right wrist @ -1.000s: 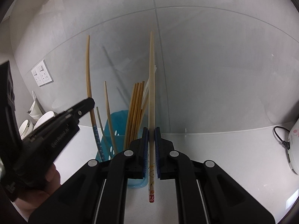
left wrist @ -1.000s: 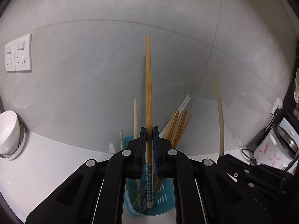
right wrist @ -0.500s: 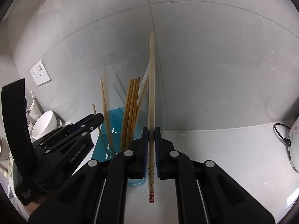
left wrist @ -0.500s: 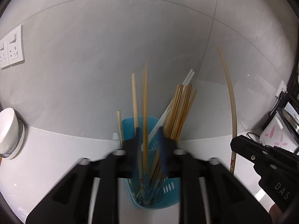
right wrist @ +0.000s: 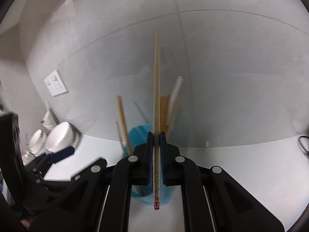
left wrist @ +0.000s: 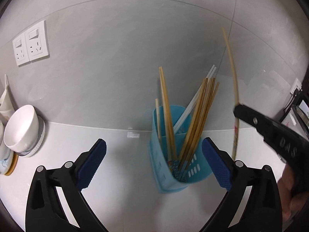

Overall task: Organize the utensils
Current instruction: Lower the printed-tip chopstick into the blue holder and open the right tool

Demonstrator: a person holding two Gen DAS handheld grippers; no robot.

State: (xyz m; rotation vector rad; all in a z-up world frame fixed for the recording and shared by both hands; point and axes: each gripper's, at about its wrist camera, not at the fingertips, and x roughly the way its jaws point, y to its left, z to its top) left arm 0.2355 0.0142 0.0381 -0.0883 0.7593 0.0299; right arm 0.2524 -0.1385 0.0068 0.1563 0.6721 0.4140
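Right of centre in the left wrist view, one blue holder (left wrist: 174, 166) stands on the white counter (left wrist: 119, 154) with a bundle of chopsticks (left wrist: 195, 123) leaning inside, too overlapped to count, two white ones among them. Around it the left gripper (left wrist: 153, 163) has just been opening; its jaws stand wide, gripping nothing. One pale chopstick (right wrist: 156, 104) is clamped upright in the right gripper (right wrist: 156, 154); two wall sockets (left wrist: 30, 45) sit upper left

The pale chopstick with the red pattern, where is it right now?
The chopstick is clamped upright in the right gripper, just in front of the blue holder of chopsticks by the wall.
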